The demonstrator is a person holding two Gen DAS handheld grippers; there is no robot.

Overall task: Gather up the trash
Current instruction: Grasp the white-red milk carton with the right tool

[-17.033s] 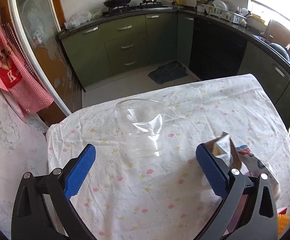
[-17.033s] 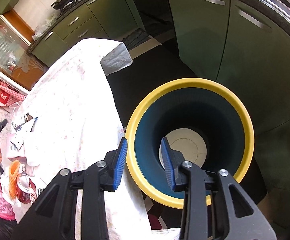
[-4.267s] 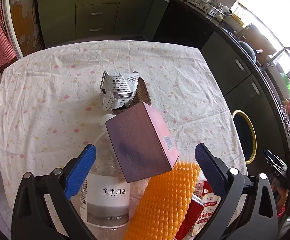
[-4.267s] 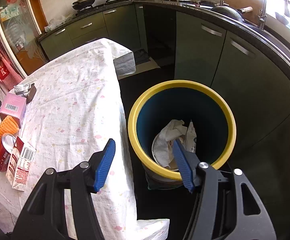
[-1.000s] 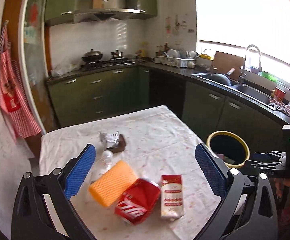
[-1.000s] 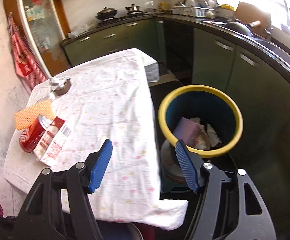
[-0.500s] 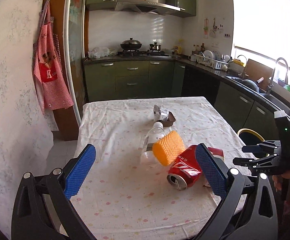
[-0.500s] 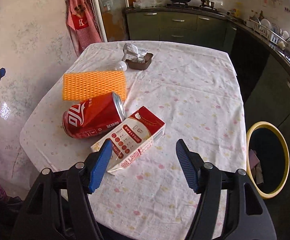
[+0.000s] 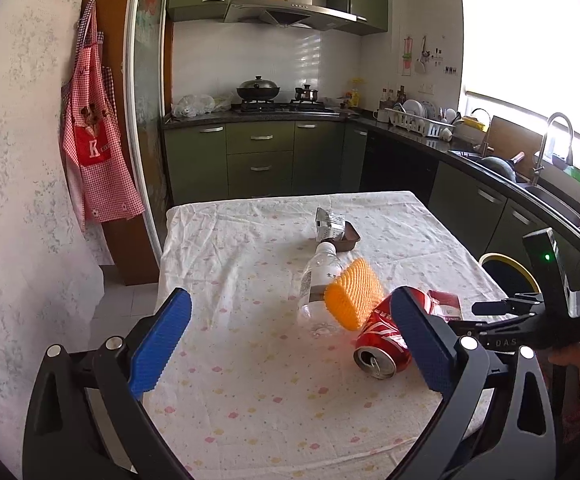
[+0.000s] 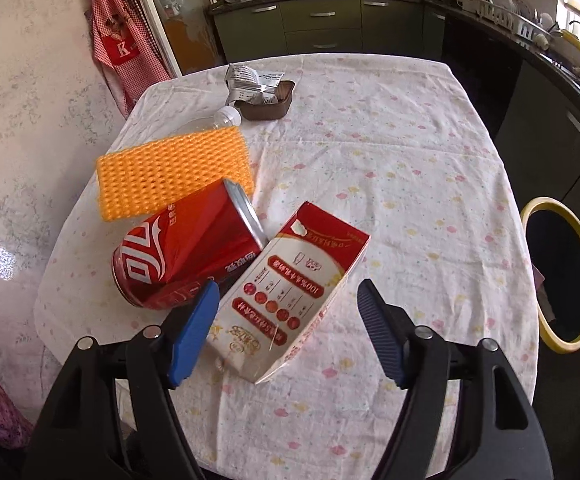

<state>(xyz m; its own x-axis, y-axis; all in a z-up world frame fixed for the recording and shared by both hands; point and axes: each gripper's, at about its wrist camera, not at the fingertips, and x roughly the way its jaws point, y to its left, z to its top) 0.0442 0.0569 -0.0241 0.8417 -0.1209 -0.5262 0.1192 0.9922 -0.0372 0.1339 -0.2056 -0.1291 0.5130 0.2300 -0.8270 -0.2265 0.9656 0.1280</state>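
Hovering over the near edge of the surface [image 10: 390, 128], we keep the right tongs [image 10: 286, 328] wide; their jaws have just been opening and straddle the near end of the red-and-white carton [image 10: 290, 300] without pressing it. This carton lies flat beside the red can [image 10: 178, 256], which leans under the orange foam net [image 10: 170, 172]. We judge the carton the next pickup. Left tongs [image 9: 290, 344] stand wide and empty. Yellow-rimmed bin [image 10: 562, 272] waits on the floor at right.
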